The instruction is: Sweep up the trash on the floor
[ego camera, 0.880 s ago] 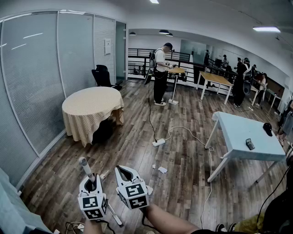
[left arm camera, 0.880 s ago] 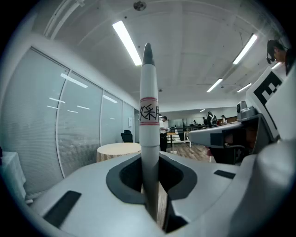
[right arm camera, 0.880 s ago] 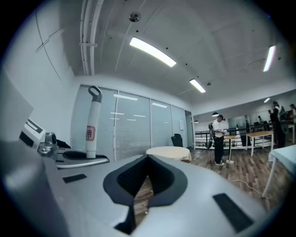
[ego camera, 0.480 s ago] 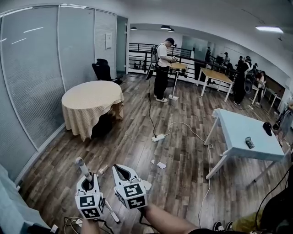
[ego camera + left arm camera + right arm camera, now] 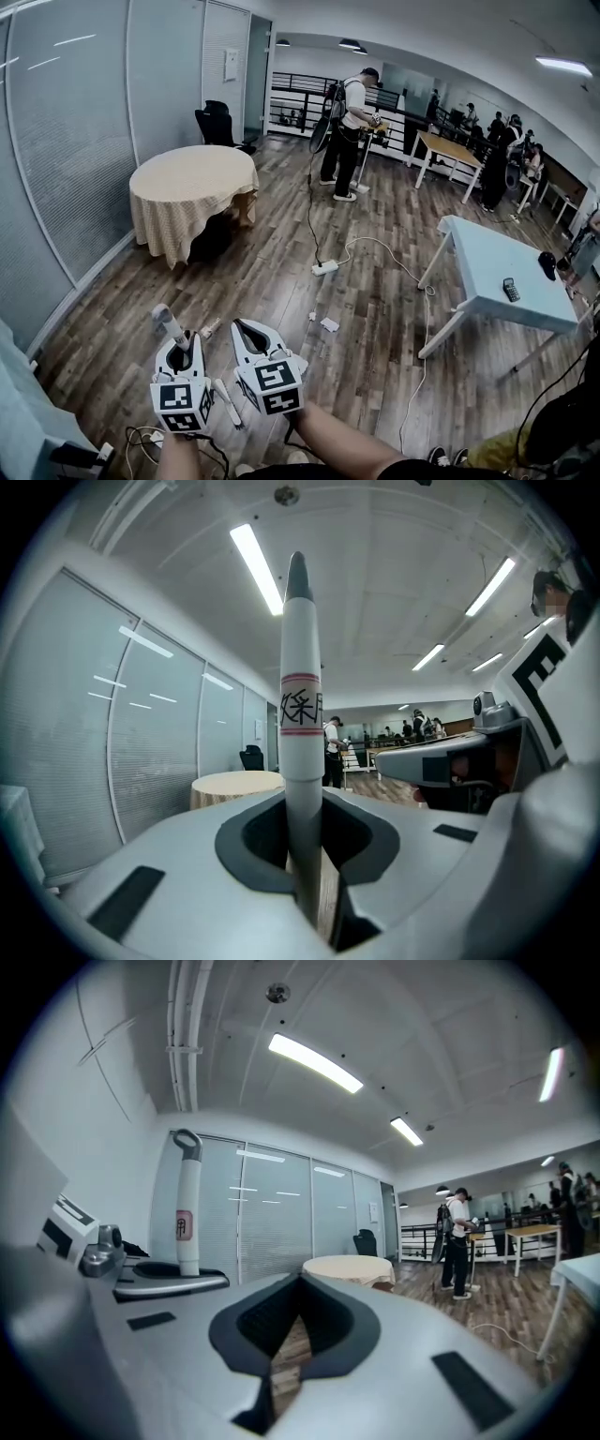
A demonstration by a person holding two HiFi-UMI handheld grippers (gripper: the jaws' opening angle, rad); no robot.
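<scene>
Wood-plank floor [image 5: 272, 291] is carrying everything here. A white paper scrap [image 5: 330, 324] is lying flat mid-floor, with a smaller scrap [image 5: 312, 317] sitting just beside it. A white power strip [image 5: 325, 268] is lying further out. A cloth-covered round table [image 5: 192, 183] and a pale blue table [image 5: 487, 262] are standing on the boards, well apart.

1) broom handle [image 5: 170, 325]: mid-length hidden behind left gripper [image 5: 184, 347].
2) floor scraps [image 5: 330, 324]: too small to ID.
3) dark items [image 5: 511, 292] on counter [image 5: 487, 272]: too small to tell.
</scene>
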